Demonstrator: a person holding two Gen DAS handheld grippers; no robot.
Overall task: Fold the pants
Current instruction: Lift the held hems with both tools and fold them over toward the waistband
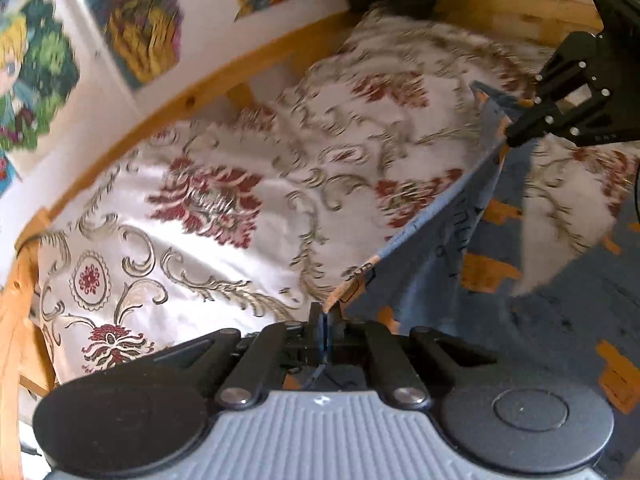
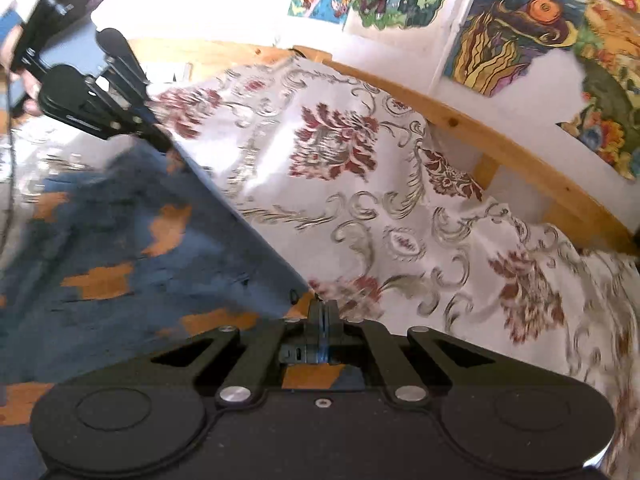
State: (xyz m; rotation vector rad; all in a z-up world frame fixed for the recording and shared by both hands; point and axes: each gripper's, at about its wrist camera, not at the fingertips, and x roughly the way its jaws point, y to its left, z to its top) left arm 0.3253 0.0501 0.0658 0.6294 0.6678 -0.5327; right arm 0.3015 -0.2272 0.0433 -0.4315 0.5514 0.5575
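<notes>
Left to right, left wrist view: wooden bed frame (image 1: 192, 100) with colourful cartoon posters (image 1: 132, 20) on the white wall behind it, then a cream bedspread with red floral and grey scroll pattern (image 1: 200, 208) spread over the bed. The left claw (image 1: 325, 320) is seen closed tight on the edge of the blue pants with orange patches (image 1: 552, 300), fabric pinched between its fingers. The pants are held up off the bedspread, the top edge stretched taut toward the right claw (image 1: 514, 136) at upper right, which is clamped on the far corner of the same edge.

Right wrist view: the left claw (image 2: 162, 142) is shown at upper left gripping the pants (image 2: 120, 240), a hand partly visible behind it. The right claw (image 2: 323, 310) is closed on the pants edge. The bedspread (image 2: 400, 200) lies beyond, motion-blurred.
</notes>
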